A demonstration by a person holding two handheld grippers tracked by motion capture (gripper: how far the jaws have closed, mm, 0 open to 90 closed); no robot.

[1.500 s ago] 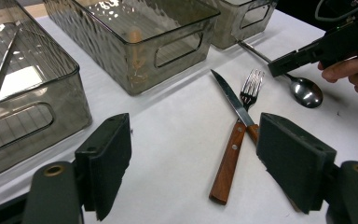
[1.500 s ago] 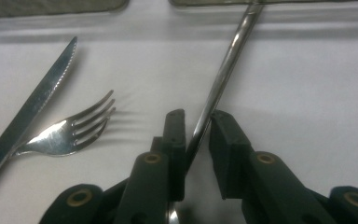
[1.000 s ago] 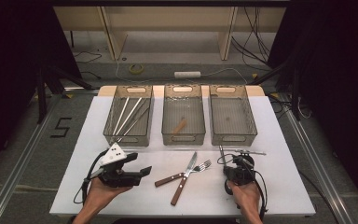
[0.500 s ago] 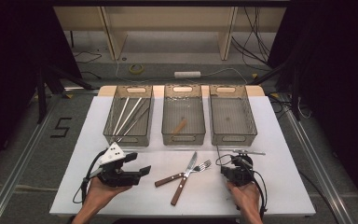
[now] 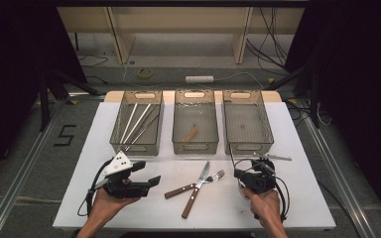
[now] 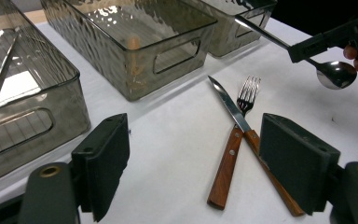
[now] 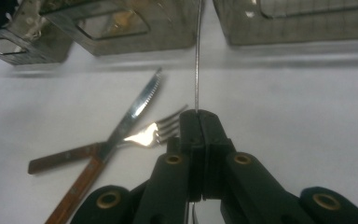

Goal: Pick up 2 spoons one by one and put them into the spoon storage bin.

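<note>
Item: spoon (image 6: pixel 336 73), steel, gripped by its thin handle between the fully closed jaws of the right gripper (image 5: pixel 250 173); in the left gripper view its bowl hangs clear above the table (image 5: pixel 297 148), and in the right gripper view the handle (image 7: pixel 197 56) runs straight up toward 12 o'clock from the pinched pads. The right gripper sits at about 4 o'clock on the white table in the high view, just short of the right bin (image 5: pixel 247 123). Item: left gripper (image 5: pixel 146 176), at about 8 o'clock on the table, jaws standing wide apart with nothing between them, having just been opening a little further; in its own view the two black pads (image 6: pixel 103 163) frame bare table, and the right pad overlaps the fork's handle. Item: knife (image 5: pixel 196 187), wooden handle, lying flat near the table's centre front, blade toward 1 o'clock. Item: fork (image 5: pixel 192 185), wooden handle, crossed with the knife, tines toward 2 o'clock; whether the two touch at the crossing cannot be told. Item: three smoky clear bins in a row along the far edge. The left bin (image 5: pixel 138 121), at 11 o'clock, holds several long thin metal pieces laid aslant. The middle bin (image 5: pixel 194 121), at 12 o'clock, holds one small wooden piece (image 5: pixel 192 134). The right bin, at 1 o'clock, stands just beyond the right gripper.
</note>
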